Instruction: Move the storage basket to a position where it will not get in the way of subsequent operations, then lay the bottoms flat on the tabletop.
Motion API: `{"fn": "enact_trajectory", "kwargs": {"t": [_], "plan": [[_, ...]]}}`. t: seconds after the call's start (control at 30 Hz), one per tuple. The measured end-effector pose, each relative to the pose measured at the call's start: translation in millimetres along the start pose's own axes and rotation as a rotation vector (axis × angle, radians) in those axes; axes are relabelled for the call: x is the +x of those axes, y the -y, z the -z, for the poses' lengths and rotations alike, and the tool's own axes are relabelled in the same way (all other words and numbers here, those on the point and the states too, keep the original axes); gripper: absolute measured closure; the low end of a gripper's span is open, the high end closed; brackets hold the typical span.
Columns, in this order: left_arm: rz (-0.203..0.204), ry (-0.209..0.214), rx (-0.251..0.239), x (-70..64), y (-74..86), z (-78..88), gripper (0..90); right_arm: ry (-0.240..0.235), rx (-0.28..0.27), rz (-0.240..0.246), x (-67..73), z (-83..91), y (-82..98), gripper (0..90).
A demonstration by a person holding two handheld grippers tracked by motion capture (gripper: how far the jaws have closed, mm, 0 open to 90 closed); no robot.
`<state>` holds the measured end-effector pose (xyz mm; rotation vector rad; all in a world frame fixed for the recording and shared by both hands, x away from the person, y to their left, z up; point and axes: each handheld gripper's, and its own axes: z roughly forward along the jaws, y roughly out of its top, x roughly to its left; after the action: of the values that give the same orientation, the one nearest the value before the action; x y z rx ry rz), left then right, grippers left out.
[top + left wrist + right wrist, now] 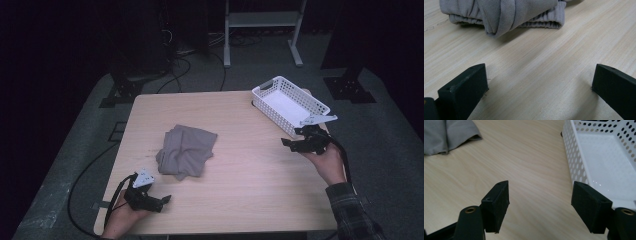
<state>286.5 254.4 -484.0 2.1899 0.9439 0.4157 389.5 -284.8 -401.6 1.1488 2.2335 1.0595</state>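
Observation:
A folded grey cloth (186, 150) lies left of the middle of the wooden table (240, 200). A white perforated basket (320, 106) stands at the far right corner. My left gripper (164, 202) rests near the front left edge, jaws open and pointing right. In the left gripper view its gripper (539, 82) holds nothing, and the cloth (499, 15) lies a short way ahead. My right gripper (289, 145) hovers just in front of the basket, open. In the right gripper view its gripper (540, 200) is over bare wood, with the basket wall (574, 157) at right and the cloth (446, 135) far left.
A white metal stand (262, 20) is on the floor behind the table. Black cables (80, 185) trail off the front left corner onto the grey floor. Dark equipment bases (350, 87) flank the table's far side.

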Motion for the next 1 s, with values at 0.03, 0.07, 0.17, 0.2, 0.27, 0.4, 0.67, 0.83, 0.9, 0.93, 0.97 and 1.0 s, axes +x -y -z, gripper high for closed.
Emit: {"fn": "enact_trajectory", "kwargs": {"t": [0.03, 0.07, 0.17, 0.2, 0.27, 0.4, 0.67, 0.83, 0.9, 0.93, 0.97, 1.0], "plan": [[0.0, 0.0, 0.0, 0.0, 0.0, 0.0, 0.0, -0.004, 0.0, -0.004, 2.9, 1.2, 3.7, 26.8], [0.0, 0.0, 0.0, 0.0, 0.0, 0.0, 0.0, -0.012, 0.001, -0.002, 5.1, 2.1, 7.5, 26.5], [0.001, -0.001, 0.0, -0.1, 0.1, 0.0, 0.0, -0.009, 0.012, 0.01, 12.8, 3.4, 17.0, 23.7], [0.002, -0.002, 0.0, -0.2, 0.2, 0.2, 0.0, -0.006, 0.014, 0.018, 15.1, 4.2, 20.1, 23.2], [0.002, -0.002, 0.002, -0.3, 0.3, 0.5, 0.0, -0.012, 0.011, 0.022, 20.0, 5.6, 26.1, 20.4], [0.002, -0.002, 0.002, -0.2, 0.3, 0.5, 0.0, -0.008, 0.012, 0.027, 25.7, 7.5, 36.4, 12.2], [0.005, -0.001, 0.0, 0.3, -0.3, -0.2, 0.0, 0.006, 0.032, 0.017, 31.4, 8.9, 62.7, 11.2], [0.002, 0.001, 0.004, 1.5, -1.2, -0.6, 0.0, 0.002, 0.054, 0.013, 36.3, 8.7, 85.0, 11.1], [0.001, 0.002, 0.015, 1.8, -2.6, -0.4, 0.0, 0.004, 0.067, 0.026, 37.2, 9.4, 92.7, 11.1], [0.01, 0.006, 0.02, 2.2, -3.7, -0.3, 0.0, 0.007, 0.069, 0.025, 37.3, 9.7, 95.7, 11.2], [0.016, 0.014, 0.026, 2.9, -4.9, 0.1, 0.0, 0.009, 0.069, 0.023, 37.1, 10.0, 98.6, 11.2], [0.017, 0.018, 0.022, 3.2, -5.9, 0.9, 0.0, 0.009, 0.067, 0.021, 37.0, 9.8, 101.2, 11.1]]}}
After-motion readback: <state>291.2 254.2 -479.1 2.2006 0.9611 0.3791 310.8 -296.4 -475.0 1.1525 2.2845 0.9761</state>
